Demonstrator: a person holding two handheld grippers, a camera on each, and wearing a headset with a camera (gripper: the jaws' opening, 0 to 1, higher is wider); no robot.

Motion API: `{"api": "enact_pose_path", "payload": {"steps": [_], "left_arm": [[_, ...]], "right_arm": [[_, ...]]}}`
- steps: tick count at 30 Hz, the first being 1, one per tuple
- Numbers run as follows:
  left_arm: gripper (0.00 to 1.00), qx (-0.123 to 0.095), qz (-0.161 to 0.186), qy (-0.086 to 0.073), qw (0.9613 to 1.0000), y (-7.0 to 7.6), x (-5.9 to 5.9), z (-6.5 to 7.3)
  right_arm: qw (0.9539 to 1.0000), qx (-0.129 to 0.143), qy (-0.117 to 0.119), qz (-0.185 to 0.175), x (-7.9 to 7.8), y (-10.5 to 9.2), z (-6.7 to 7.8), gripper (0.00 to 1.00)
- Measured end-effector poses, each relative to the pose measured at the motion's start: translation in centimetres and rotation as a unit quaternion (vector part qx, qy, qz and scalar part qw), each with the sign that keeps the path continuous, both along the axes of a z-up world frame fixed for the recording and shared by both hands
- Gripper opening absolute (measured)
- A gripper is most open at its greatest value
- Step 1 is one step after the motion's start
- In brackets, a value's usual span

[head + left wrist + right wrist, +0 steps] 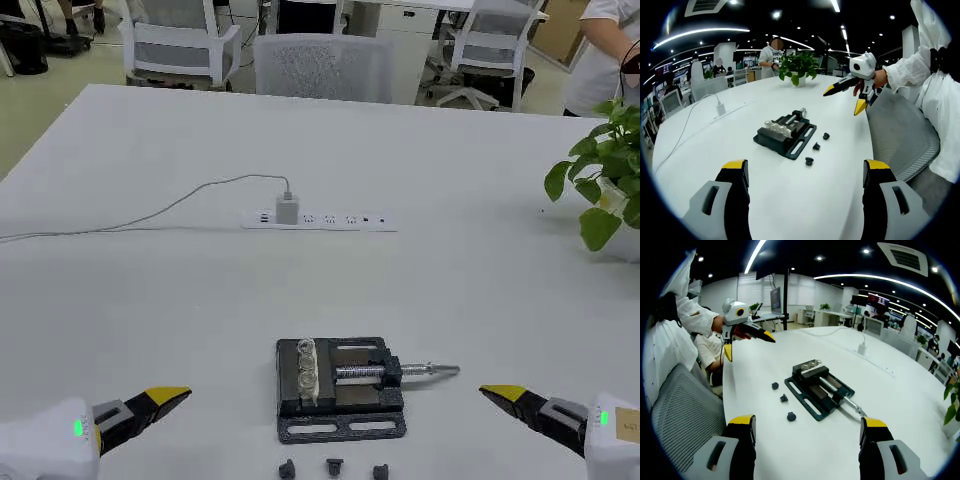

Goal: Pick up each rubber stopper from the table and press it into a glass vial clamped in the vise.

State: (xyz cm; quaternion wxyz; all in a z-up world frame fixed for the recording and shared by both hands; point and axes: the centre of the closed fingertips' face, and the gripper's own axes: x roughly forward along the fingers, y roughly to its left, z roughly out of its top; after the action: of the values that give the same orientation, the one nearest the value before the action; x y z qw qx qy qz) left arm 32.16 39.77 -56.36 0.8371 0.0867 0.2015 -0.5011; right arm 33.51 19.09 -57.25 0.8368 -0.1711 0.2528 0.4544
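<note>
Three rubber stoppers (334,465) are lying in a loose row on the white table (480,290) in the head view, just on my side of the vise (340,392) and not touching it. One vise is sitting there, its screw handle (430,370) sticking out to the right. A short row of glass vials (306,368) is standing clamped between its jaws; I am reading about three but cannot settle the count. The left gripper (160,403) is hovering off to the left of the vise and the right gripper (505,395) off to the right, both well apart from it. From here I cannot tell how the jaws are standing. Beyond the vise one power strip (320,218) is lying with one white charger (287,209) plugged in and a cable (150,215) trailing left. One plant (605,180) is standing far to the right, and three chairs (320,65) are lined along the far edge.

In the left gripper view, my own two fingers are standing wide apart and holding nothing, framing the three stoppers with the vise behind them. The right gripper is hanging above the table past the vise, jaws spread and empty.

In the right gripper view, my two fingers are likewise parted and empty, with the stoppers lying to the left of the vise.
</note>
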Motion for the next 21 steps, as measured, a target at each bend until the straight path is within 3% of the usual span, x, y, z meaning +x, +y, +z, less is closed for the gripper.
{"api": "enact_pose_path", "payload": {"steps": [21], "left_arm": [[0.93, -0.005, 0.001, 0.006, 1.0000, -0.1, -0.3, 0.0]], "right_arm": [[0.9994, 0.007, 0.027, 0.020, -0.8, 2.1, -1.1, 0.61]]}}
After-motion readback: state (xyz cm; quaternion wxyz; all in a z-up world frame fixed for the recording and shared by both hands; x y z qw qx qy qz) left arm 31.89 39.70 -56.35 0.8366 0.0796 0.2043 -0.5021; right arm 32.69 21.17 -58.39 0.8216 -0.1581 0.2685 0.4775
